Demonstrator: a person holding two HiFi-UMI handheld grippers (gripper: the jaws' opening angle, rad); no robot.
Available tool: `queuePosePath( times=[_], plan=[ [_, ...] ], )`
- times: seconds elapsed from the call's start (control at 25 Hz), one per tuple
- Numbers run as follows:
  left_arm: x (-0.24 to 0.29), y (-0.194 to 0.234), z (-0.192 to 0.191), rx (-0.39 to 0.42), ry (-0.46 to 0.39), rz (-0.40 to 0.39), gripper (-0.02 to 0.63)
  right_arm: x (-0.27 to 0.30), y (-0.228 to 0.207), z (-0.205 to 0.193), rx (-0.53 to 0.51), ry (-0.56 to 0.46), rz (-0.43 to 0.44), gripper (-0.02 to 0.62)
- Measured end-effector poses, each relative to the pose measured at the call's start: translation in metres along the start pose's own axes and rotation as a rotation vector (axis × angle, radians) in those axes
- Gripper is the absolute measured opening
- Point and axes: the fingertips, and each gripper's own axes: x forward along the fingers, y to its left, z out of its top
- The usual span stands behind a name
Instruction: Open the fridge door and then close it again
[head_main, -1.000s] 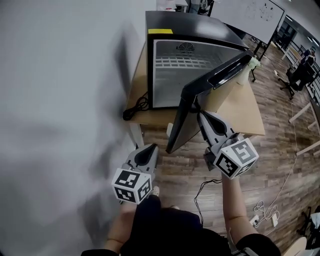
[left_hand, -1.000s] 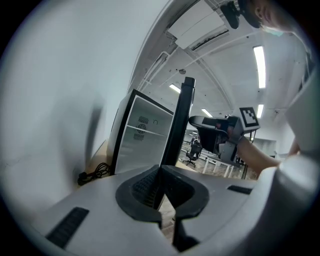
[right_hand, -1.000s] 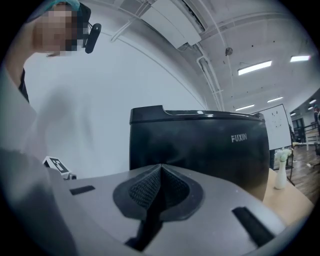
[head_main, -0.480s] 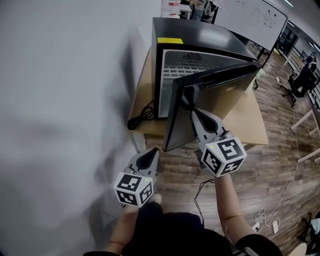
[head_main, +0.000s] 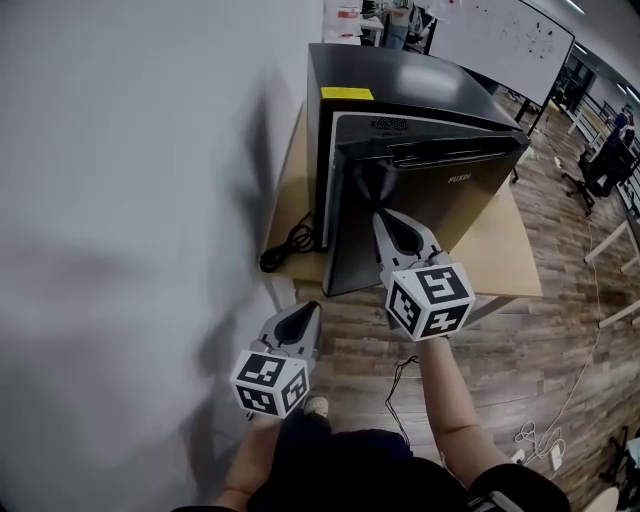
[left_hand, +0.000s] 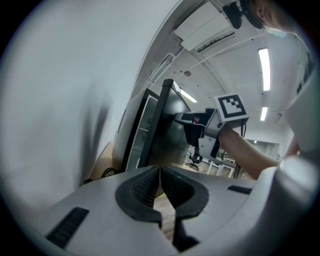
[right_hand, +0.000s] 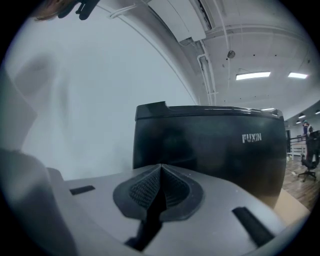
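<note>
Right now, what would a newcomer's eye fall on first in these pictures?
The black fridge on the wooden table, top centre of the head view, its door only a crack ajar. Next, the right gripper, jaws together, pointing at that door's front, while the left gripper hangs lower, by the white wall, jaws together on nothing.

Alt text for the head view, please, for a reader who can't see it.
A black fridge stands on a wooden table by a white wall, its door almost closed, with the shut right gripper pointing at the door's front. The left gripper, also shut and empty, hangs lower over the wood floor.
</note>
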Motion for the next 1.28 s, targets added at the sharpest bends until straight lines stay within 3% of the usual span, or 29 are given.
queuePosePath(
  times=[0.84, 1.28],
  plan=[
    [0.013, 0.023, 0.005, -0.004, 0.002, -0.005, 0.011, 0.082, -0.021, -0.01, -0.003, 0.061, -0.087, -0.011],
    [0.02, 0.022, 0.004, -0.008, 0.009, -0.01, 0.012, 0.088, -0.022, -0.01, 0.012, 0.064, -0.087, -0.011]
  ],
)
